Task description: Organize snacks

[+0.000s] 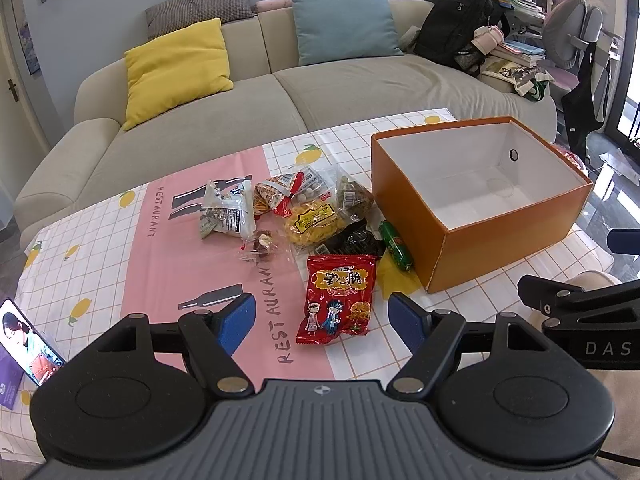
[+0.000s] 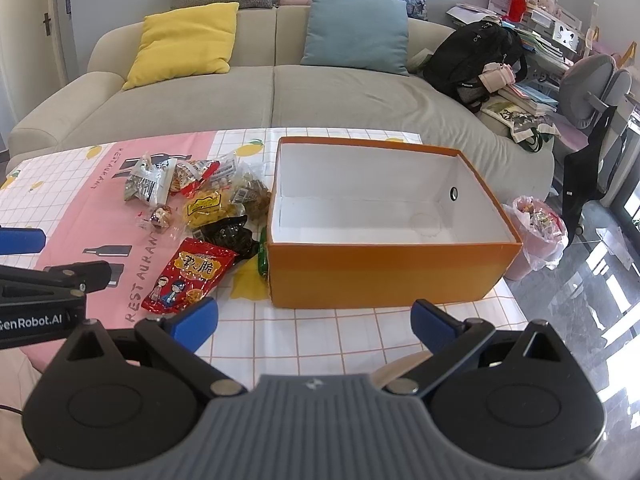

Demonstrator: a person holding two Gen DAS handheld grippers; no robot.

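Both grippers hang over the near edge of the table, tilted down at the lemon-print tablecloth (image 1: 100, 248). The left gripper (image 1: 322, 322) has its blue pads spread wide, nothing between them, with the red snack packet (image 1: 340, 300) lying flat just ahead. The right gripper (image 2: 314, 320) gapes as well, facing the orange box (image 2: 384, 272), whose white inside holds nothing. The snack pile (image 1: 296, 208) sits just left of the box, a green sausage stick (image 1: 396, 246) lying right beside its wall.
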